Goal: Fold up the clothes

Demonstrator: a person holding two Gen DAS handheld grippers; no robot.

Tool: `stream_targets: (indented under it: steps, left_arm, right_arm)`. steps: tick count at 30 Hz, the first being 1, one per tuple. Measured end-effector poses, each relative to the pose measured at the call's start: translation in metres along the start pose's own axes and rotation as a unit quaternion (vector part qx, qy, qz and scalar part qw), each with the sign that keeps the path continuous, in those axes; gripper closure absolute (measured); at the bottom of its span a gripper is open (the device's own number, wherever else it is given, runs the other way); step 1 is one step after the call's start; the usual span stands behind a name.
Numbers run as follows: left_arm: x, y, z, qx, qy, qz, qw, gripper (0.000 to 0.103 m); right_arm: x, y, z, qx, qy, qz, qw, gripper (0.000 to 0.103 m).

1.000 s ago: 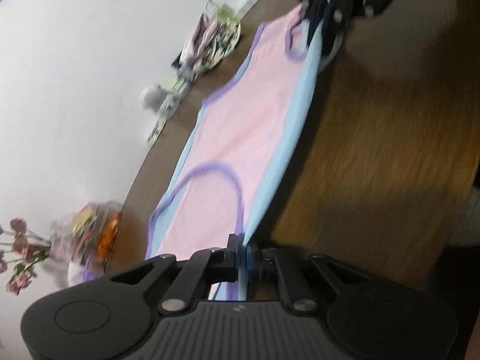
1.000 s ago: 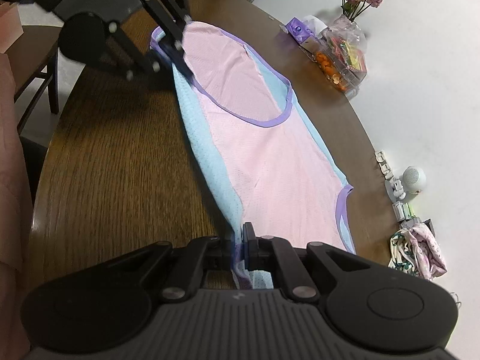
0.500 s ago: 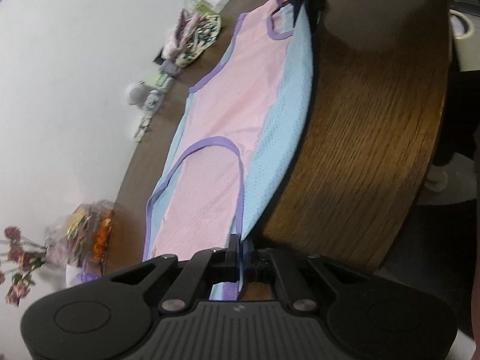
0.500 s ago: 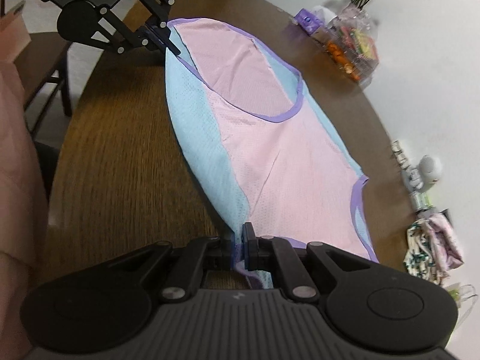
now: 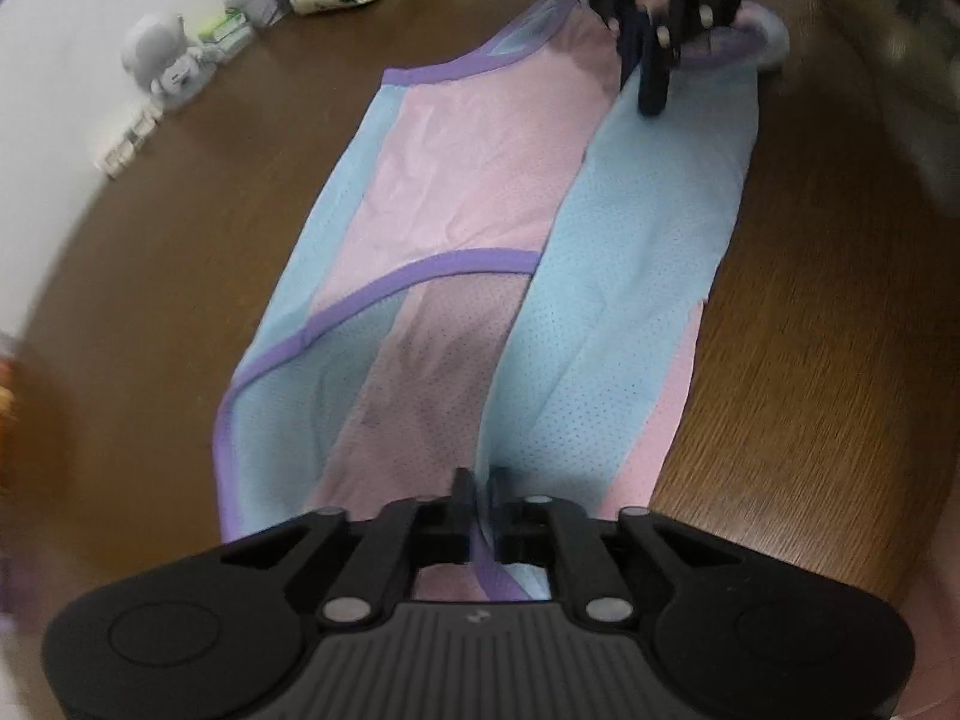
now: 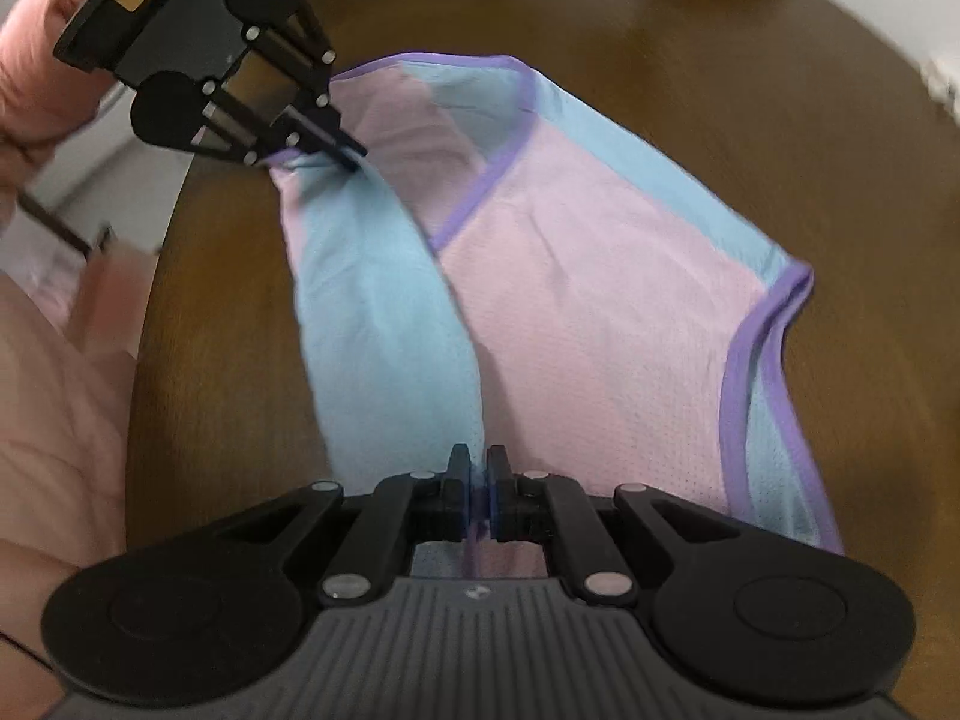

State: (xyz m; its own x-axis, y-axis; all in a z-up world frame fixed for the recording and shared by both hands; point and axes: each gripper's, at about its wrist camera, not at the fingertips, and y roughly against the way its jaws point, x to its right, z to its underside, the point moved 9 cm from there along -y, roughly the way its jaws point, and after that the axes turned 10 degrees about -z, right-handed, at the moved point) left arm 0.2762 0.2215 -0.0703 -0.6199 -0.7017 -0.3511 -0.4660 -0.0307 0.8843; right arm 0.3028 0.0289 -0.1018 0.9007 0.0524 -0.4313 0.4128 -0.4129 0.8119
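- Left gripper (image 5: 480, 489) jaws clamped on one end of the pink-and-blue garment (image 5: 480, 192).
- Right gripper (image 6: 475, 468) jaws clamped on the opposite end.
- Blue edge folded over pink middle, spread across wooden counter (image 5: 810, 312).

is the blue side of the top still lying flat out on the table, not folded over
No, in the right wrist view the blue side panel of the top is folded over onto the pink middle, with both grippers pinching its edge.
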Motion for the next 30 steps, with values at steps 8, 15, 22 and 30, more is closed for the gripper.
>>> stream_targets:
  steps: [8, 15, 22, 30]
  left_arm:
    - [-0.018, 0.02, 0.04, 0.058, 0.075, 0.053, 0.9941, 0.074]
    - [-0.008, 0.044, 0.083, 0.068, 0.106, 0.028, 0.9916, 0.075]
    - [0.012, 0.064, 0.094, 0.098, 0.167, 0.037, 0.9804, 0.074]
    - [0.024, 0.053, 0.092, 0.072, 0.211, -0.004, 0.9749, 0.103]
  right_arm:
    - [0.013, 0.011, 0.008, 0.049, -0.038, -0.028, 0.998, 0.098]
    - [0.019, 0.006, 0.007, 0.058, -0.067, -0.009, 0.996, 0.098]
    - [0.022, 0.006, 0.006, 0.063, -0.096, -0.012, 0.993, 0.098]
    - [0.019, 0.008, 0.009, 0.076, -0.078, -0.014, 0.994, 0.097]
